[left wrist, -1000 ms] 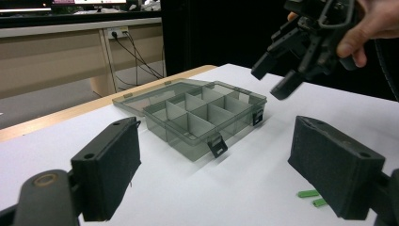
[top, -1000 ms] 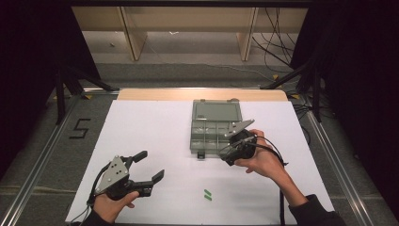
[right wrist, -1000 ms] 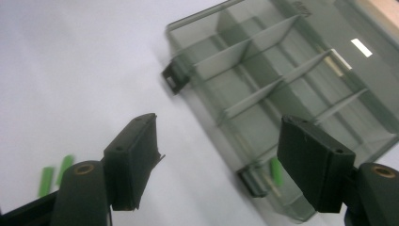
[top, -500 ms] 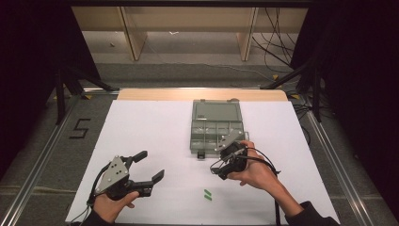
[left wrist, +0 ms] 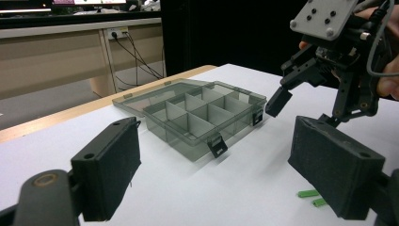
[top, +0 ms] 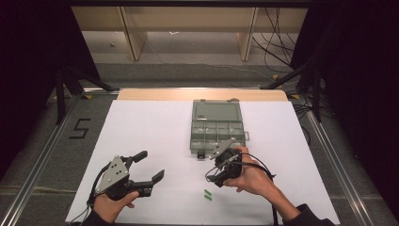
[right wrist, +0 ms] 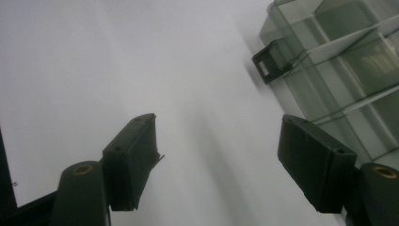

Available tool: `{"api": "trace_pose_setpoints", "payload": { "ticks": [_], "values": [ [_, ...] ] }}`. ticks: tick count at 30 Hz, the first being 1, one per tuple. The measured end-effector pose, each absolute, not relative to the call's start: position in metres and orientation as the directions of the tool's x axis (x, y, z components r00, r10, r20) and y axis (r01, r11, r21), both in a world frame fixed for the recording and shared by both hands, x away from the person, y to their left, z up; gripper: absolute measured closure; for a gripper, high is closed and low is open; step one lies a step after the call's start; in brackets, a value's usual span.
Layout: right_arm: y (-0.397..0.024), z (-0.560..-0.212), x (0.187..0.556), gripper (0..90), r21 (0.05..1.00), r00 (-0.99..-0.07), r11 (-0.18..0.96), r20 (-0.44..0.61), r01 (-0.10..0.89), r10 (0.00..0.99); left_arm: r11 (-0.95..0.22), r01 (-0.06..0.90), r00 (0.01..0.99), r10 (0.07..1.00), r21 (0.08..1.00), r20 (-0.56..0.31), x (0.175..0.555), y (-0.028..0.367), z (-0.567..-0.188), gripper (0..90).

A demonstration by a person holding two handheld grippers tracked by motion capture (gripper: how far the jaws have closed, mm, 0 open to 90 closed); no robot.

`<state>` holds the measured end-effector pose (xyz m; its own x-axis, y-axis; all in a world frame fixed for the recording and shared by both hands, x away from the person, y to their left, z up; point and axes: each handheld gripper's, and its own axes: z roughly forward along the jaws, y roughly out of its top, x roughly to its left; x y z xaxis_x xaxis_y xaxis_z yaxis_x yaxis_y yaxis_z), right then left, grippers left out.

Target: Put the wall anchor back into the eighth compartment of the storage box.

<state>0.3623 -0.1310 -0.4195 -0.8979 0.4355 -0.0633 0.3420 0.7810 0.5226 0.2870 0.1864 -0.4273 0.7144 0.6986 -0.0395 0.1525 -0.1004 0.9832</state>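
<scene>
A smoky clear compartment box (top: 216, 127) lies with its lid folded flat behind it, and its compartments look empty (left wrist: 202, 117). Two small green pieces (top: 207, 193) lie on the white sheet in front of it (left wrist: 310, 197). My right gripper (top: 214, 178) hangs open just past the box's front edge, jaws pointing down at the sheet, a little beyond the green pieces. In the right gripper view the right gripper (right wrist: 221, 160) has bare white sheet between its jaws, and the box (right wrist: 339, 70) and a black latch (right wrist: 270, 61) are at the right. My left gripper (top: 150, 165) rests open at the near left, holding nothing (left wrist: 219, 174).
The white sheet (top: 150, 127) covers the table, with a wooden strip (top: 202, 94) along its far edge. Metal rails run down both sides, and a "5" mark (top: 79, 128) is on the left floor. Cables trail at the back right.
My right gripper has drawn back from the box's front edge toward me and sunk slightly, ending closer to the green pieces. My left gripper has stayed put.
</scene>
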Motion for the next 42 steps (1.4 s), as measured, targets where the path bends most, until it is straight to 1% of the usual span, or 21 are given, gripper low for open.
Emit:
{"api": "trace_pose_setpoints", "payload": {
  "ticks": [13,23,34,42],
  "values": [
    [-0.118,-0.432,0.353,35.0,0.47,-0.924,0.821,-0.029,0.325,0.382,-0.1,0.152,0.714,0.699,0.983,-0.039,0.287,0.186,-0.427,16.0],
    [-0.111,-0.444,0.348,45.2,0.417,-0.935,0.848,0.01,0.327,0.356,-0.102,0.152,0.714,0.699,0.983,-0.038,0.287,0.186,-0.427,16.0],
    [-0.105,-0.453,0.345,54.4,0.379,-0.942,0.87,0.018,0.316,0.335,-0.103,0.152,0.714,0.699,0.983,-0.037,0.287,0.186,-0.427,16.0],
    [-0.102,-0.458,0.345,63.3,0.353,-0.952,0.888,0.022,0.294,0.307,-0.106,0.152,0.714,0.699,0.983,-0.035,0.287,0.186,-0.428,16.0]
  ]
}}
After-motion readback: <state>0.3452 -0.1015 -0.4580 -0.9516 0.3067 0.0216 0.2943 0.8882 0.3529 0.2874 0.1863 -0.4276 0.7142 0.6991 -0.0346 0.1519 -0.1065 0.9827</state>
